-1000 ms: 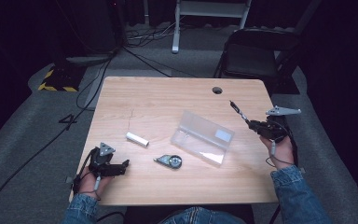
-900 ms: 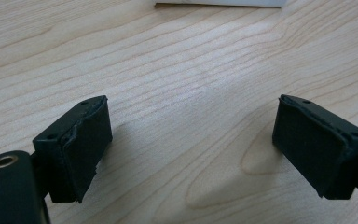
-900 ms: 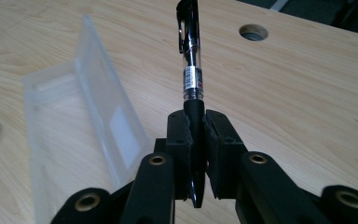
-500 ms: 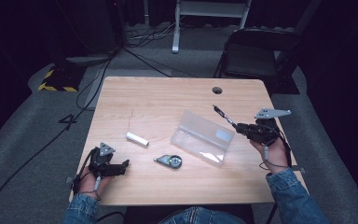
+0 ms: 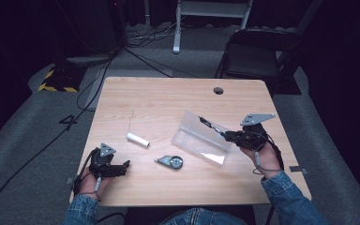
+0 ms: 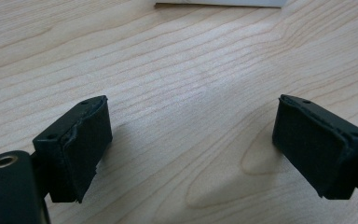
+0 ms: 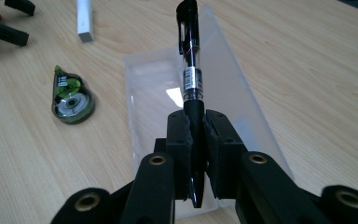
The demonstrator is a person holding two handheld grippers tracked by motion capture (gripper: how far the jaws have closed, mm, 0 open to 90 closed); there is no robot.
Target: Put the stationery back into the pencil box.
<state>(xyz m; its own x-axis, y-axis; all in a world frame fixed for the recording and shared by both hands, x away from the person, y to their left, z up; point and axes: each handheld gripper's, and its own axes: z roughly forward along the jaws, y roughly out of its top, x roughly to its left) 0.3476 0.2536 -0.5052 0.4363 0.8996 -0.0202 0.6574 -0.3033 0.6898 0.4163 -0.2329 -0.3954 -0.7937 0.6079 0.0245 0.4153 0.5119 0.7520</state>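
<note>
1. Fingers (image 7: 214, 154) of the right gripper (image 5: 236, 137) are clamping a pen (image 7: 190, 70) by its rubber grip, with the pen's cap end jutting forward over the clear box (image 7: 158, 88).
2. Pen (image 5: 211, 125) is hanging just above the box (image 5: 201, 140), which is lying near the middle of the desk (image 5: 168, 98), open side up as far as I can tell.
3. Lowering should be going slowly, with the pen turning parallel to the box's long side so that both ends are clearing the walls.
4. Releasing should be waiting until the pen is resting on the box floor; letting go higher up risks it bouncing or rolling out.
5. Left gripper (image 5: 108, 165) is resting at the near left of the desk, its fingers (image 6: 81, 149) standing apart around bare wood, holding nothing.
6. Tape roller (image 5: 171, 162) and white tube (image 5: 138, 139) are lying between the grippers, apart from the box.
</note>
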